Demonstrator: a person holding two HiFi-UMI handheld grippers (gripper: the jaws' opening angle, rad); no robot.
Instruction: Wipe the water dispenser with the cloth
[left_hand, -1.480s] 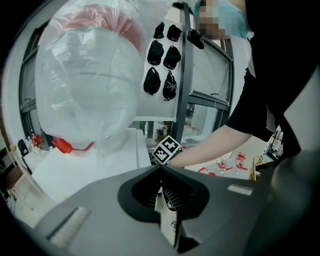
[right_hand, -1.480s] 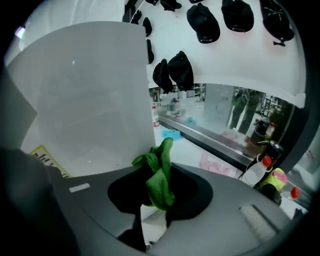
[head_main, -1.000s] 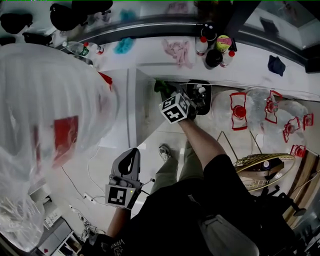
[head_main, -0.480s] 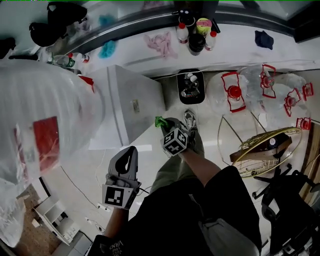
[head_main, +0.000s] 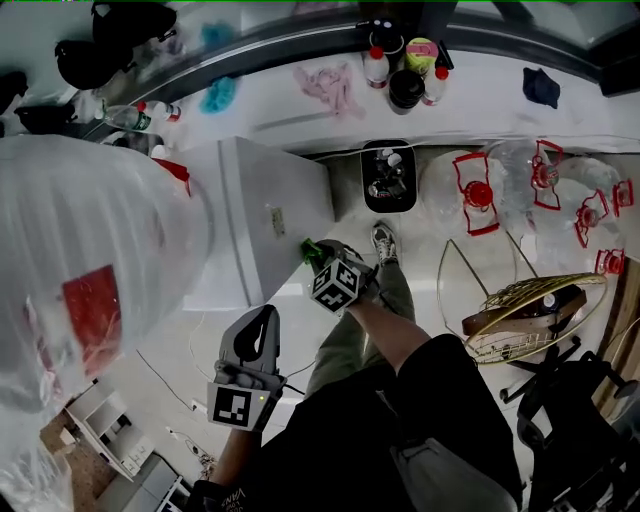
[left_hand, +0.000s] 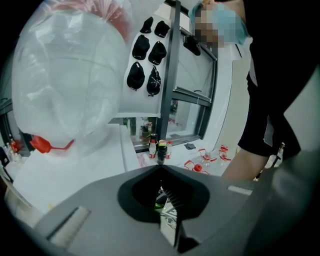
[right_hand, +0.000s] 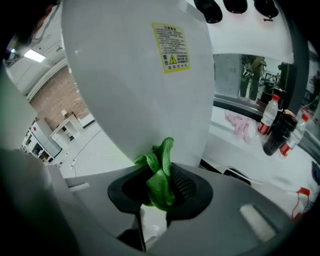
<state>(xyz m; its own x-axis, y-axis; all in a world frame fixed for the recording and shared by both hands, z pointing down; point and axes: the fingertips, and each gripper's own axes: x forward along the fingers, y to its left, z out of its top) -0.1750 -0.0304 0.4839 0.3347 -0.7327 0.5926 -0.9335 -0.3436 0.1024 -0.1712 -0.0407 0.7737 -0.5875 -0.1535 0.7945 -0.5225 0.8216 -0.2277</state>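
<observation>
The white water dispenser (head_main: 262, 205) stands under a big clear water bottle (head_main: 90, 270) that fills the left of the head view. My right gripper (head_main: 314, 250) is shut on a green cloth (right_hand: 160, 172), and the cloth presses against the dispenser's white side panel (right_hand: 135, 75) below a yellow warning label (right_hand: 171, 46). My left gripper (head_main: 255, 335) hangs lower, away from the dispenser, jaws closed with nothing in them. In the left gripper view the bottle (left_hand: 70, 75) looms at upper left.
A window ledge (head_main: 450, 115) carries bottles (head_main: 405, 75), a pink rag (head_main: 328, 87) and a teal rag (head_main: 218, 95). Empty water jugs (head_main: 520, 205) with red handles, a black bin (head_main: 388, 175) and a wire basket (head_main: 525, 315) sit on the floor. Cables (head_main: 170, 385) trail lower left.
The right gripper with the cloth has come down the dispenser's side from the upper part and now rests at its lower front corner. The left gripper stays about where it was.
</observation>
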